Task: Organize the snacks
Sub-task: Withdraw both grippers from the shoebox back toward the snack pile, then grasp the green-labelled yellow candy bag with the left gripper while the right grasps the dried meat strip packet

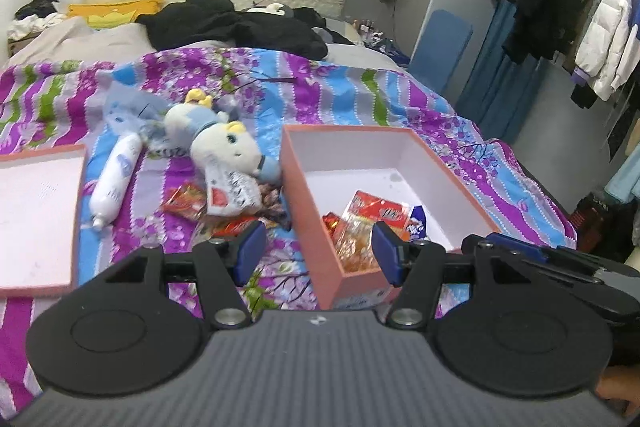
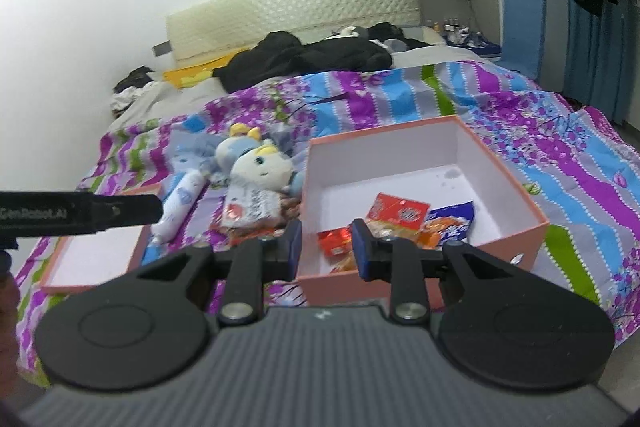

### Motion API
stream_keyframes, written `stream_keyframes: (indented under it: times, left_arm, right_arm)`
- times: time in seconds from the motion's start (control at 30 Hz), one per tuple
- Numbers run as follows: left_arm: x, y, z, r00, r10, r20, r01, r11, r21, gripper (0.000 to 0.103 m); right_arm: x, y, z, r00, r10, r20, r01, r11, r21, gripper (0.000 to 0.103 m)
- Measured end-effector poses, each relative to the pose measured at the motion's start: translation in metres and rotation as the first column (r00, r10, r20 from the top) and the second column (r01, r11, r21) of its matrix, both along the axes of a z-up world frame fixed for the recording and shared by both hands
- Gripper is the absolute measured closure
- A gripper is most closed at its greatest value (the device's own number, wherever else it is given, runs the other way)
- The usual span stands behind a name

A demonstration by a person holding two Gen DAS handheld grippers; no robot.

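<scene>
A pink box (image 1: 304,183) with a white inside stands on the bed; it also shows in the right wrist view (image 2: 504,163). In it lie a red and clear snack pack (image 1: 374,211), a blue one (image 1: 416,223) and a small red one (image 2: 334,241). More red snack packs (image 1: 184,203) lie on the quilt left of the box, partly under a plush toy (image 1: 228,143). My left gripper (image 1: 318,251) is open and empty over the box's near left corner. My right gripper (image 2: 326,247) is open and empty over the box's near edge.
The pink box lid (image 1: 36,215) lies upturned at the left. A white tube (image 1: 114,179) and a crumpled bag (image 1: 128,107) lie beside the plush toy. Black clothes (image 1: 236,23) lie further up the bed. A clothes rack (image 1: 580,7) stands at the right.
</scene>
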State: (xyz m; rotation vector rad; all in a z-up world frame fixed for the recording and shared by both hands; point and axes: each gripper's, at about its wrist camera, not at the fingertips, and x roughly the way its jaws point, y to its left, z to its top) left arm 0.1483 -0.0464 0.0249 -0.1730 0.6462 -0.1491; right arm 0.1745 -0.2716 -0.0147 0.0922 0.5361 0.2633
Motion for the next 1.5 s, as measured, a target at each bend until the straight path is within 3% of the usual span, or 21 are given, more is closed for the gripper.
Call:
stream_keyframes:
  times: [0.3,0.43,0.7,1.07,1.13,1.2,1.4,1.5]
  left_arm:
    - [-0.058,0.03,-0.021,0.998,0.065,-0.001,-0.065,0.998,0.028,0.039]
    - [-0.081,0.039,-0.038,0.997,0.073,-0.022,-0.071,0.995,0.074,0.039]
    - [-0.109,0.06,-0.076,0.989,0.116,-0.086,-0.114,0.993,0.037,0.039]
    - [-0.087,0.086,-0.11,0.967,0.18,-0.18,-0.186,0.982,-0.02,0.034]
    - [-0.083,0.092,-0.118,0.959,0.198,-0.202,-0.208,0.978,-0.03,0.034]
    - [-0.081,0.098,-0.125,0.951,0.219,-0.217,-0.231,0.972,-0.032,0.034]
    - [-0.073,0.115,-0.139,0.924,0.291,-0.248,-0.312,0.949,-0.05,0.034]
    - [-0.069,0.123,-0.145,0.906,0.331,-0.264,-0.359,0.931,-0.063,0.034]
  right_arm:
    - [-0.04,0.027,-0.017,0.998,0.054,0.015,-0.054,0.998,0.014,0.071]
    - [-0.056,0.038,-0.029,0.996,0.088,0.008,-0.088,0.996,0.012,0.071]
    - [-0.072,0.048,-0.057,0.988,0.145,-0.044,-0.147,0.989,-0.036,0.071]
    - [-0.053,0.064,-0.074,0.976,0.199,-0.094,-0.204,0.978,-0.047,0.071]
    - [-0.049,0.067,-0.077,0.972,0.215,-0.098,-0.221,0.974,-0.05,0.066]
    - [-0.045,0.068,-0.08,0.97,0.223,-0.098,-0.229,0.972,-0.049,0.047]
    - [-0.032,0.076,-0.085,0.962,0.253,-0.098,-0.257,0.966,-0.027,0.046]
    - [-0.022,0.088,-0.086,0.959,0.27,-0.084,-0.276,0.958,-0.072,0.046]
